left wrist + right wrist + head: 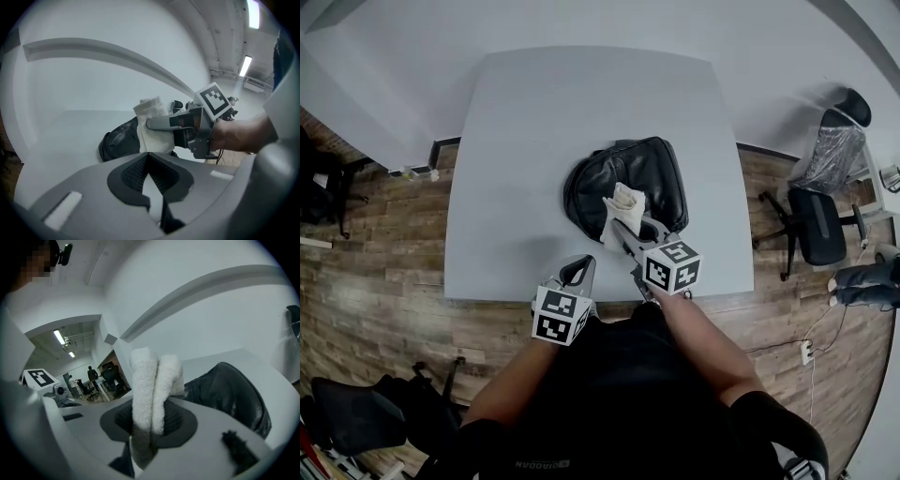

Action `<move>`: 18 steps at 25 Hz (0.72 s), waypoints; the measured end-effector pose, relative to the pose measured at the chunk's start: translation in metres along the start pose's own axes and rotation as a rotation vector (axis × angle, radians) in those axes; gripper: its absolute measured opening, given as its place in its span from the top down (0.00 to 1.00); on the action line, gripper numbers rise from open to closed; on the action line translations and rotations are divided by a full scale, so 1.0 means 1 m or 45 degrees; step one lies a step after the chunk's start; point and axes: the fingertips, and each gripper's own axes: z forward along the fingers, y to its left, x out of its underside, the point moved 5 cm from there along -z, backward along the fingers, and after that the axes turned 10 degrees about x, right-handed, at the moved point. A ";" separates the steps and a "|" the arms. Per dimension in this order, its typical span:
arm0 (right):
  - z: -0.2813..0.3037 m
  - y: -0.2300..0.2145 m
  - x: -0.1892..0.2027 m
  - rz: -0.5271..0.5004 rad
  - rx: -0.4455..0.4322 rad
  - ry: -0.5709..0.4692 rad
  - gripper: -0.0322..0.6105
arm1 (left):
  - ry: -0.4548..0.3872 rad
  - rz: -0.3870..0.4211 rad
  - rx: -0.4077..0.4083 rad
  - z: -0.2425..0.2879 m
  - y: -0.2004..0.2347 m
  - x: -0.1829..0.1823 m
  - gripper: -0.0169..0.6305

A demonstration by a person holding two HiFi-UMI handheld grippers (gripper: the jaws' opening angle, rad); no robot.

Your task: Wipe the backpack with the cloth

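From above, the backpack (642,173) is black, smooth and shiny like leather. It lies slumped flat on the grey table (534,141), towards the near edge and a little right of centre. A white cloth (623,206), folded thick, sits over its near left part, held at the tip of the right gripper (626,232). The left gripper (579,267) hangs at the table's near edge, apart from the backpack, and an office chair (820,225) stands off to the right on the wooden floor. In the left gripper view, the left gripper (149,157) has its jaws drawn together at the tips with nothing between them. Beyond them, the right gripper (151,124) reaches in from the right in a hand (239,136). The cloth (152,136) hangs pinched under it in front of the dark backpack (117,140). In the right gripper view, the right gripper (149,406) is clamped on the cloth (152,376), its jaws held apart only by the cloth's thickness. The cloth is fluffy like towelling, doubled into two fat rolls that stand up out of the pads. The backpack (234,390) lies just behind and to the right of them, its creased surface catching the light. Whether the cloth actually presses on the backpack I cannot tell from here.
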 end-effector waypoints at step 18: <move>0.032 0.032 0.013 -0.087 -0.107 0.112 0.80 | -0.031 0.008 -0.104 -0.028 0.028 0.006 0.96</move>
